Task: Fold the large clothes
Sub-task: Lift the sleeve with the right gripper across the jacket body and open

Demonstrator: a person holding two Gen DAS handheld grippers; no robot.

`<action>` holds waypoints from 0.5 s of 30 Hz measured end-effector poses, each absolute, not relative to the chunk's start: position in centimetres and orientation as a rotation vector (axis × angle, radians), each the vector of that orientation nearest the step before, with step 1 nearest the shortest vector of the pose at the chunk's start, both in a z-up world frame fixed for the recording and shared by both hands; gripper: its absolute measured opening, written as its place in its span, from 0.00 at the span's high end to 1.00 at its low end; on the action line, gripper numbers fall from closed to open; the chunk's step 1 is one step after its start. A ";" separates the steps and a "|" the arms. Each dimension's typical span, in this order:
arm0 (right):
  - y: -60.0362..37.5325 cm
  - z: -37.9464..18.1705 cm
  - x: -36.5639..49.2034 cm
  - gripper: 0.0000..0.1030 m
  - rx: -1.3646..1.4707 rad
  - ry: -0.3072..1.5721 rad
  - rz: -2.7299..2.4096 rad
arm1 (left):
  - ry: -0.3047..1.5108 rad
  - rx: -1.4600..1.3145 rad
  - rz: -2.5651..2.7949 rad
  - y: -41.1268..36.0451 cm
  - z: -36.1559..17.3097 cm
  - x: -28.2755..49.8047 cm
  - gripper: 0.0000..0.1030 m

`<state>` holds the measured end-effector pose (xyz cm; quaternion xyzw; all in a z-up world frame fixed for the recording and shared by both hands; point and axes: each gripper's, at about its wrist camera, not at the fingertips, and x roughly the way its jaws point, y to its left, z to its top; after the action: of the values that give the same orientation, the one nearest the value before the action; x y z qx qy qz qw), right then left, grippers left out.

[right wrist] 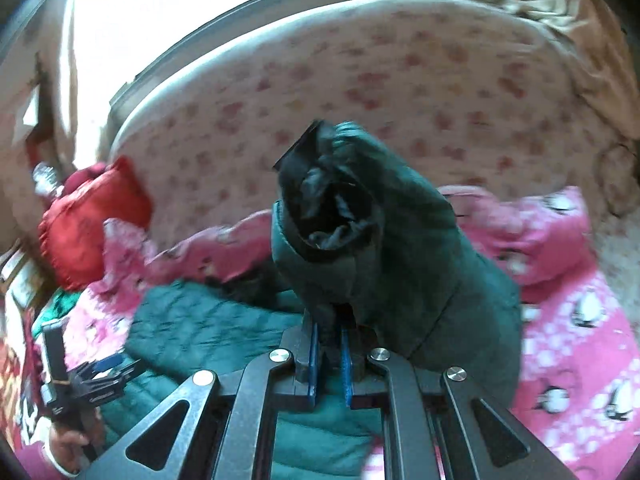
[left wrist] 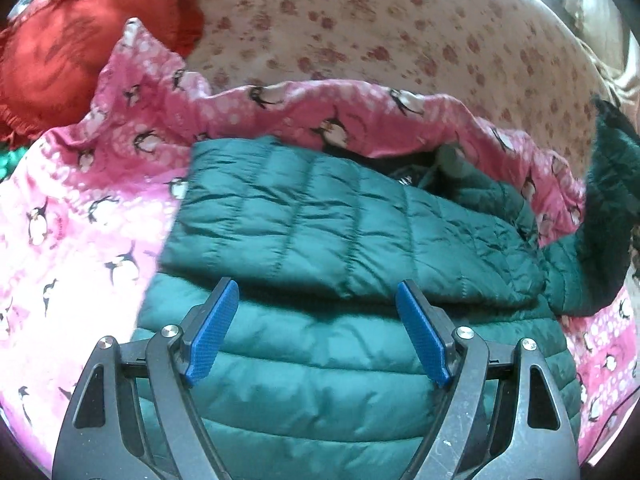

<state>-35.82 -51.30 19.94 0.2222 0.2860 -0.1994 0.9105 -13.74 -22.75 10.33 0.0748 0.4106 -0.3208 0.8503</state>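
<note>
A dark green quilted puffer jacket (left wrist: 320, 232) lies on a pink penguin-print blanket (left wrist: 72, 216) on a bed. One sleeve is folded across its body. My left gripper (left wrist: 316, 300) is open just above the jacket's body, its blue pads (left wrist: 212, 332) apart and empty. My right gripper (right wrist: 328, 344) is shut on the jacket's other sleeve (right wrist: 360, 216) and holds it up, its black-lined cuff opening toward the camera. The left gripper also shows at the lower left of the right wrist view (right wrist: 100, 372), over the jacket's body (right wrist: 192, 332).
A red cushion (left wrist: 72, 40) lies at the blanket's far left, also in the right wrist view (right wrist: 92, 220). The floral bedsheet (left wrist: 380, 32) spreads beyond the blanket. A window (right wrist: 160, 20) and a plastic bottle (right wrist: 46, 178) are behind the bed.
</note>
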 end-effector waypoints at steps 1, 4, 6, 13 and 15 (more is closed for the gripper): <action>-50.4 19.9 -34.7 0.92 0.463 0.594 -0.381 | 0.863 0.150 -0.666 -22.2 10.4 -13.4 0.21; -48.1 19.5 -31.8 0.92 0.462 0.615 -0.319 | 0.868 0.120 -0.642 -20.4 10.5 -12.3 0.21; -46.3 19.0 -29.6 0.92 0.461 0.632 -0.277 | 0.875 0.099 -0.629 -19.4 10.5 -11.5 0.21; -39.7 15.3 -22.1 0.92 0.462 0.720 -0.153 | 0.899 0.021 -0.596 -16.7 9.9 -8.9 0.21; -38.4 12.6 -19.6 0.92 0.511 0.793 -0.129 | 0.913 -0.021 -0.598 -16.2 9.7 -8.4 0.21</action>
<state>-19.58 -38.45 12.56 0.2458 0.3816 -0.0620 0.8889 -8.43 -16.17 9.70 -0.0101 0.4344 -0.2842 0.8547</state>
